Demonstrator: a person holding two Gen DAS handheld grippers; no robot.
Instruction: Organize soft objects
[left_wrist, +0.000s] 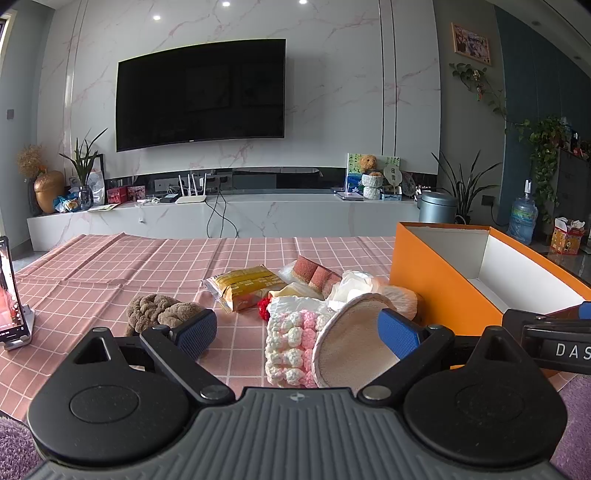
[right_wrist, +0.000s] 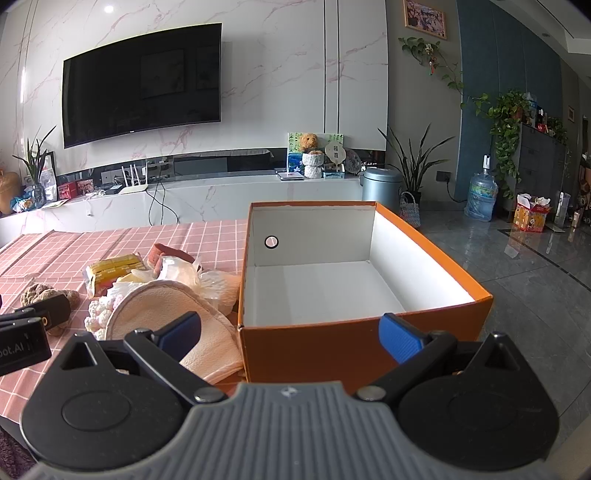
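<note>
A heap of soft things lies on the pink checked tablecloth (left_wrist: 147, 266): a pink-and-white knitted piece (left_wrist: 291, 343), a peach cloth with a white rim (left_wrist: 351, 343), a brown fluffy piece (left_wrist: 159, 312), white tissue (left_wrist: 351, 286) and a red pompom (left_wrist: 263, 308). An open orange box (right_wrist: 354, 332) with a white inside stands to their right and holds nothing. My left gripper (left_wrist: 297, 328) is open, low over the knitted piece and cloth. My right gripper (right_wrist: 290, 330) is open in front of the box's near wall, its left finger over the peach cloth (right_wrist: 166, 314).
A yellow snack packet (left_wrist: 245, 286) and pink sponge blocks (left_wrist: 314, 273) lie behind the heap. A phone on a stand (left_wrist: 11, 295) is at the table's left edge. A TV wall and low cabinet stand behind the table; tiled floor lies to the right.
</note>
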